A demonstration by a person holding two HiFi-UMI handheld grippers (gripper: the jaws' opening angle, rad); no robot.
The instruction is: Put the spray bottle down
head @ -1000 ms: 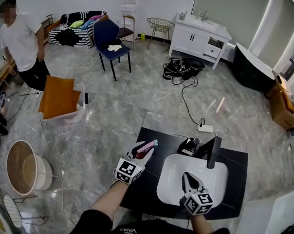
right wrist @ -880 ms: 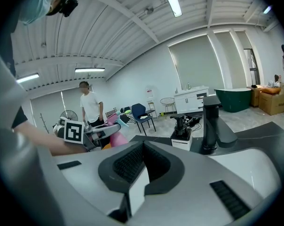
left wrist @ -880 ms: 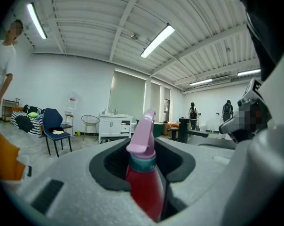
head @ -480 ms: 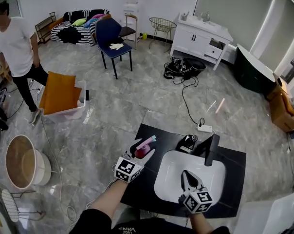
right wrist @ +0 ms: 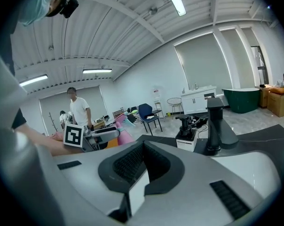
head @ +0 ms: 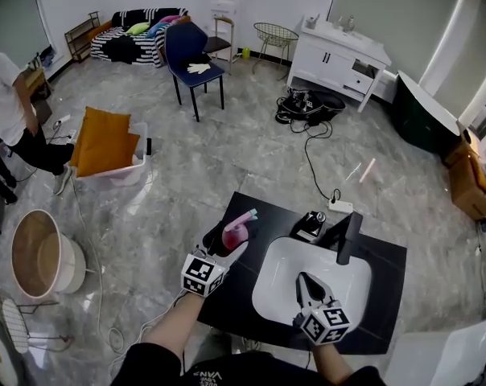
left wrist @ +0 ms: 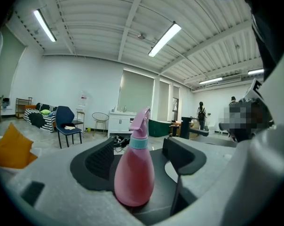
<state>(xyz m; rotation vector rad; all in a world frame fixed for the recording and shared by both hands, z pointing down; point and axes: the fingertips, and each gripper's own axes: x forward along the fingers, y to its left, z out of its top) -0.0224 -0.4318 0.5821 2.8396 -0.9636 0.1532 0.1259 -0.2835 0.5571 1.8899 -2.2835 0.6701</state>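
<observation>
A pink spray bottle [head: 238, 228] with a teal collar stands upright on the black counter [head: 388, 273], left of the white sink basin [head: 273, 273]. My left gripper [head: 227, 244] is level around it. In the left gripper view the spray bottle [left wrist: 134, 173] stands between the jaws with a gap on each side, and the left gripper [left wrist: 139, 149] jaws are opening. My right gripper [head: 307, 285] hovers over the basin. In the right gripper view the right gripper [right wrist: 143, 146] is shut with nothing in it.
A black faucet [head: 348, 238] and a small black dispenser on a white base [head: 310, 226] stand behind the basin. On the floor are a power strip [head: 339, 207], a white bin with an orange cushion [head: 106, 145], a round tub [head: 39, 262] and a blue chair [head: 193, 61]. A person [head: 6, 115] stands far left.
The left gripper's jaws have spread off the bottle and the hand has drawn back a little toward me. The bottle stays upright on the counter. The person at left has walked further left.
</observation>
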